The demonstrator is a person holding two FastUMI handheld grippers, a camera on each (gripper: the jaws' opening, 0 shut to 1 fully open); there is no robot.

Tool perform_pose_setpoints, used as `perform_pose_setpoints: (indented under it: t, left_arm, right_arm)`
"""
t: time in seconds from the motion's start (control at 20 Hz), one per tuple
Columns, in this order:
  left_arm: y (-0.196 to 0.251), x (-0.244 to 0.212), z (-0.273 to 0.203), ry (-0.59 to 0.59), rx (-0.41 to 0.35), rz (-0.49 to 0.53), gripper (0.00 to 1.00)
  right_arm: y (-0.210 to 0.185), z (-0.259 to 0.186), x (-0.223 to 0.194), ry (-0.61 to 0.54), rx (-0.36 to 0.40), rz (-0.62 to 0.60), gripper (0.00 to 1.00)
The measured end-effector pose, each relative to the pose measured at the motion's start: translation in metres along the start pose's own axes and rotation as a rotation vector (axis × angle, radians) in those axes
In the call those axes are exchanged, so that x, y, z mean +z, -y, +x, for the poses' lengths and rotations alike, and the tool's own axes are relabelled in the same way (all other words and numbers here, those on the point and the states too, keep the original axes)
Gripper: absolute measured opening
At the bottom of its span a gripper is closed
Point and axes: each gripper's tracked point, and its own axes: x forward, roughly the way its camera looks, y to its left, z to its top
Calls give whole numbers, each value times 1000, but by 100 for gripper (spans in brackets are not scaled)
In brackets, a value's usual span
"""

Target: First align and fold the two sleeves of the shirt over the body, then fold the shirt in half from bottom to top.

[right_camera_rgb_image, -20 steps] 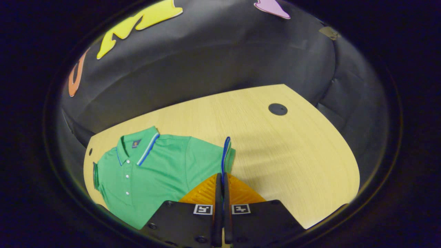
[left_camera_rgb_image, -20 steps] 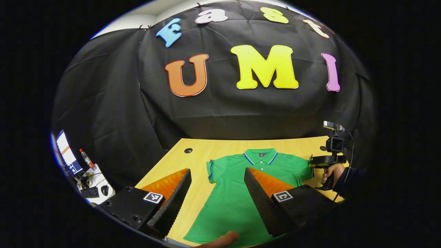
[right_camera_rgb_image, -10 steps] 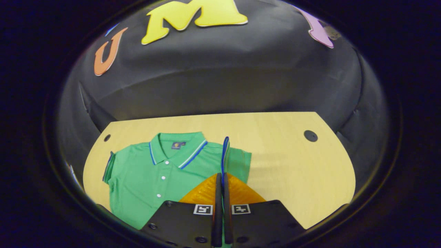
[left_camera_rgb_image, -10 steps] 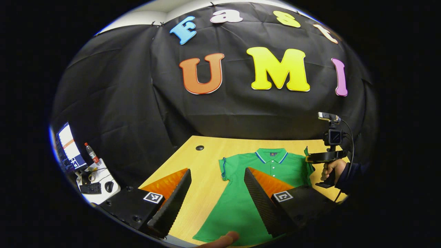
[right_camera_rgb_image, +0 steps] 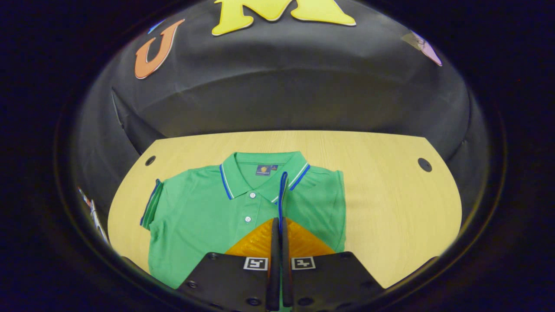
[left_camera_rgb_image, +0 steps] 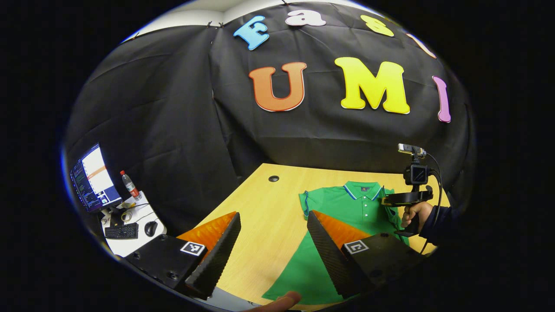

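Knit fabric of a green short-sleeved polo shirt (right_camera_rgb_image: 204,212), with blue-and-white striped collar and white buttons, is spread flat on a pale wood-grain counter (right_camera_rgb_image: 386,203) pierced by round black cable holes. The right claw (right_camera_rgb_image: 278,225) is pressed together on the blue-edged cuff of the shirt's sleeve (right_camera_rgb_image: 282,190), which is held upright over the placket. The left claw (left_camera_rgb_image: 273,242) is held wide apart above the counter, its ribbed pads bare. The right claw (left_camera_rgb_image: 405,199) is also seen from afar in the left gripper view, gripped by a hand (left_camera_rgb_image: 414,213). The shirt's hem is cut off by both views' lower edges.
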Motion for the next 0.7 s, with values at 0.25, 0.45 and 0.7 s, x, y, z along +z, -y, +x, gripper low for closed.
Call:
perform_pose_setpoints:
  t: [0.25,0.45,0.7]
  left_arm:
    - [-16,-5,5,1,2,10,100]
    - [-23,-12,24,1,-22,21,100]
    - [-6,-15,92,-17,-90,20,100]
  right_arm:
    - [-5,-3,-4,-20,9,32,5]
    - [-12,-30,-2,2,43,61,31]
    - [-3,-99,13,81,56,52,63]
